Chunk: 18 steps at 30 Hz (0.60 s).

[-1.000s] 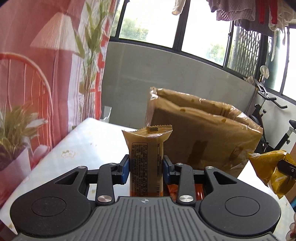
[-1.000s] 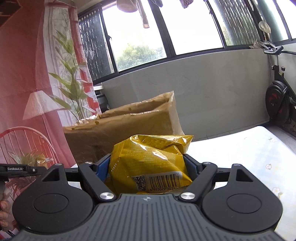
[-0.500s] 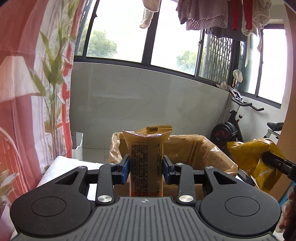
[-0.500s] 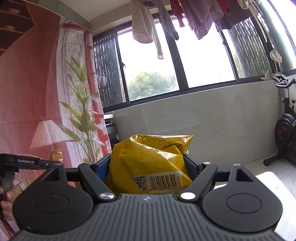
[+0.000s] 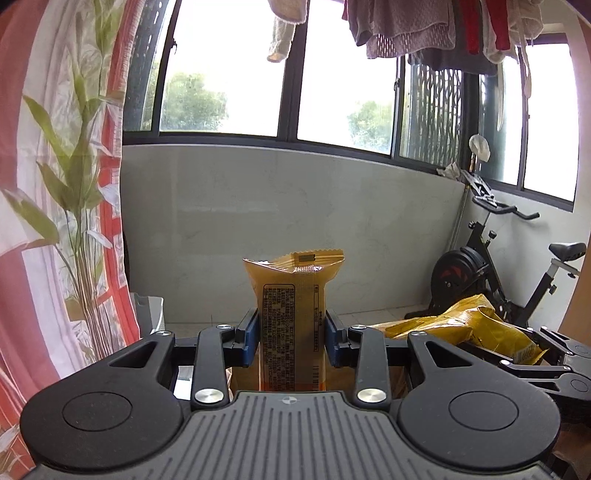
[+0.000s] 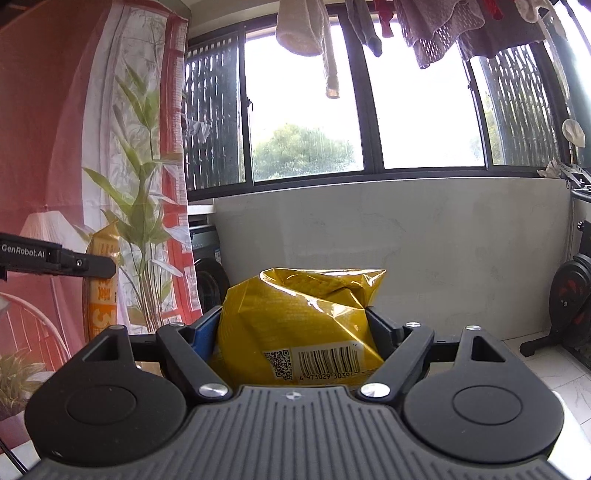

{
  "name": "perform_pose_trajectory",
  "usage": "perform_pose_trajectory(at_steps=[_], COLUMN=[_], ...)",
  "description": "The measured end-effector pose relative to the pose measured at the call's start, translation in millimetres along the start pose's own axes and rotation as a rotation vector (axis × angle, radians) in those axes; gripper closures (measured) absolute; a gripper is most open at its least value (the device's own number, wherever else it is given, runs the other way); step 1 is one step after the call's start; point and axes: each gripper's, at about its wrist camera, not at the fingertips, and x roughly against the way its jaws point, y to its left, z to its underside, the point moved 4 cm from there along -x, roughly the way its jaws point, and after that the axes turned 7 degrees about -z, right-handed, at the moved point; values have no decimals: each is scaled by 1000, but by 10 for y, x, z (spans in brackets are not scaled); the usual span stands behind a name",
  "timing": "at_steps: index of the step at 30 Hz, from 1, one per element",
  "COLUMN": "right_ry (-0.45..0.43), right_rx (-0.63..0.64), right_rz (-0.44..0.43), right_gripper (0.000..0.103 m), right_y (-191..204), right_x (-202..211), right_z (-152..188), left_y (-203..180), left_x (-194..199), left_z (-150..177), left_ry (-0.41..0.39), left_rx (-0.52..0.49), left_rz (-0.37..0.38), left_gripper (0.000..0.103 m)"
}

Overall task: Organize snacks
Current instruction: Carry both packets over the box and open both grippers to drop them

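- Leftmost in the left wrist view hangs a red and white curtain (image 5: 55,184) printed with green leaves; beside it stands a grey low wall (image 5: 288,221) under dark-framed windows (image 5: 229,74).
- At the centre, the left hand-held gripper (image 5: 291,338) is closed narrowly on an orange snack packet (image 5: 293,321), its blue pads pressing both sides; the packet stands upright with its crimped seal on top and its printed back panel facing the camera.
- Just right of that, the yellow snack bag (image 5: 461,326) shows, lying crumpled in the black fingers of the other tool.
- Further right an exercise bike (image 5: 498,273) stands against the wall, and laundry (image 5: 424,29) hangs above.
- Turning to the right wrist view, the left tool's black finger, lettered GenRobot.AI, reaches in from the left edge, with the orange packet upright in front of the curtain.
- In the middle, the right hand-held gripper (image 6: 295,332) stands wide yet clamped on the yellow snack bag, barcode and QR code facing the camera, the bag's top puffed above the fingers.
- At the right edge, pale floor tiles (image 6: 554,369) show beneath the bike.
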Motion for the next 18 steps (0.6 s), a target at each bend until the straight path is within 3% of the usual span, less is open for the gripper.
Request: perform_pose_trajectory(at_steps=[6,8,10,12,18], right_ry=[81,100,106,108,93], right_rx=[8,-23,-44,-69,-138], right_rz=[19,12,15,21,-1], right_gripper=[21,21,19,12,12], right_y=[12,-20,-50,-85,-136], right_x=[-277,-322,-323,-286,-31], right_z=[136,156,147,134,114], left_y=[-25,-39,-35,-12,97], left_x=[-366,-430,-418,-384,-169], left_z=[182,224,252,276,307], left_ry=[82,102,95,90,100], left_rx=[-4,-10,-8,-18,-13], left_rz=[-29,-24,-23,-19,-17], left_gripper=[63,53,36,34,34])
